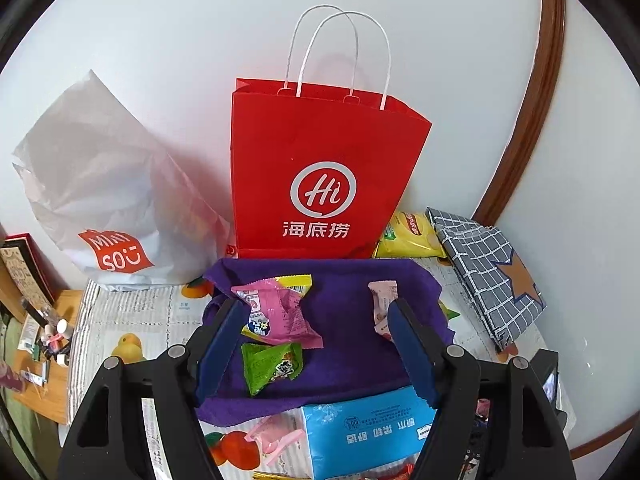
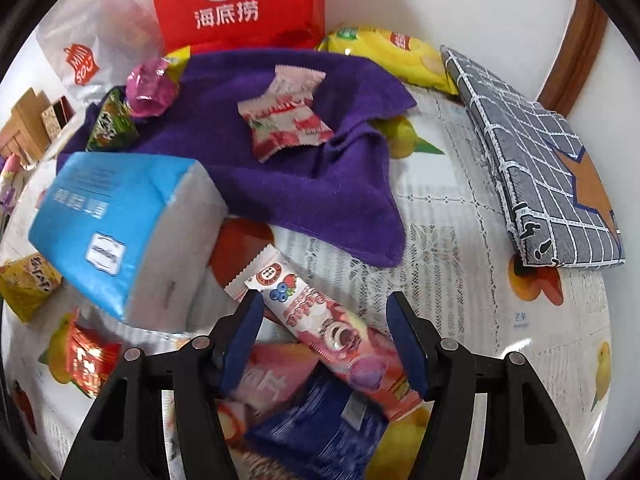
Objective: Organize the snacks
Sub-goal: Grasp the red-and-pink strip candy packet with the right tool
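A purple towel [image 1: 344, 320] lies on the table in front of a red paper bag [image 1: 320, 152]. On it lie a pink snack packet [image 1: 276, 312], a green packet [image 1: 272, 366] and a small pink-white packet [image 1: 382, 304]. My left gripper [image 1: 316, 346] is open and empty above the towel. My right gripper [image 2: 324, 344] is open, its fingers either side of a long pink berry snack packet [image 2: 320, 320] on the table. The towel [image 2: 280, 168] and the pink-white packet [image 2: 284, 116] also show in the right wrist view.
A blue tissue pack [image 2: 112, 224] lies left of the long packet. A dark blue packet [image 2: 320, 440], red packet [image 2: 88, 356] and yellow packets [image 2: 388, 54] lie around. A grey checked cloth bag [image 2: 536, 160] is right. A white Miniso bag [image 1: 104, 200] stands left.
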{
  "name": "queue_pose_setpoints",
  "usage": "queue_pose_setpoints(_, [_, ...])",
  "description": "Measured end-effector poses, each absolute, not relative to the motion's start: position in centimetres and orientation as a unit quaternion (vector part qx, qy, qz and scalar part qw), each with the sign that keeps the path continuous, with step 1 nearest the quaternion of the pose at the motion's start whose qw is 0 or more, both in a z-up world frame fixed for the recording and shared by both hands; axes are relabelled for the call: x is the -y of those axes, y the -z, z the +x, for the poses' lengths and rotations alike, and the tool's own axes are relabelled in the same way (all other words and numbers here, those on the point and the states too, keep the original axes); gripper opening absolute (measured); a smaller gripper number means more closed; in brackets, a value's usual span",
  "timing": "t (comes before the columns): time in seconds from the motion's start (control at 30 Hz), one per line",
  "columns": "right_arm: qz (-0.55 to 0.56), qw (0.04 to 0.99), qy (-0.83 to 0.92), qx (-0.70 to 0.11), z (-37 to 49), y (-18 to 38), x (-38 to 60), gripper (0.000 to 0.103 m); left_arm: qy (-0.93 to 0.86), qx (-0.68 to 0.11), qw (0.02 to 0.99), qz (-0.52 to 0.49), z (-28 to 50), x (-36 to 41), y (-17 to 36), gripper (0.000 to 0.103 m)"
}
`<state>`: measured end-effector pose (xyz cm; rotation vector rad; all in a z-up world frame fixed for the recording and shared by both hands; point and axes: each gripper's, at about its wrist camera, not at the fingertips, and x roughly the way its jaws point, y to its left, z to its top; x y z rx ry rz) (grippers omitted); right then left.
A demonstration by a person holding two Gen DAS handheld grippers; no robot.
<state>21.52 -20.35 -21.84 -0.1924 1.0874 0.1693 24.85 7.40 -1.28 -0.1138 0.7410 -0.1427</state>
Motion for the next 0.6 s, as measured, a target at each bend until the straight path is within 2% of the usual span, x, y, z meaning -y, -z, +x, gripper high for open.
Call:
queue_pose_setpoints(0.3, [-0.085,0.844,-0.083,-0.523,22.2,22.1,22.5,0.065,0.065,-0.367,0.926,-0.054,25.1,-7.4,1.4,0.073])
queue_pose_setpoints(0.37, [-0.077,0.845,-0.093,-0.521,21.9,22.2,22.8,0.058,0.065,-0.367,0.926,-0.054,25.2,-7.3,1.4,0.073])
queue_pose_setpoints(0.4, [-0.072,0.847,-0.096,-0.518,21.8,22.2,22.9,0.041,0.065,-0.366,0.927,-0.052,25.1,-7.3,1.4,0.073])
queue_pose_setpoints(0.43, [-0.07,0.85,-0.096,-0.514,21.7,22.0,23.0,0.027,0.064,-0.366,0.927,-0.052,25.1,-7.3,1.5,0.073])
queue_pose_setpoints(0.5, [-0.067,0.855,-0.079,-0.508,21.5,21.8,23.3,0.019,0.06,-0.367,0.927,-0.052,25.1,-7.3,1.4,0.073])
queue_pose_setpoints(0.6, [-0.036,0.861,-0.075,-0.502,21.2,21.4,24.5,0.019,0.059,-0.361,0.929,-0.053,24.6,-7.2,1.1,0.073])
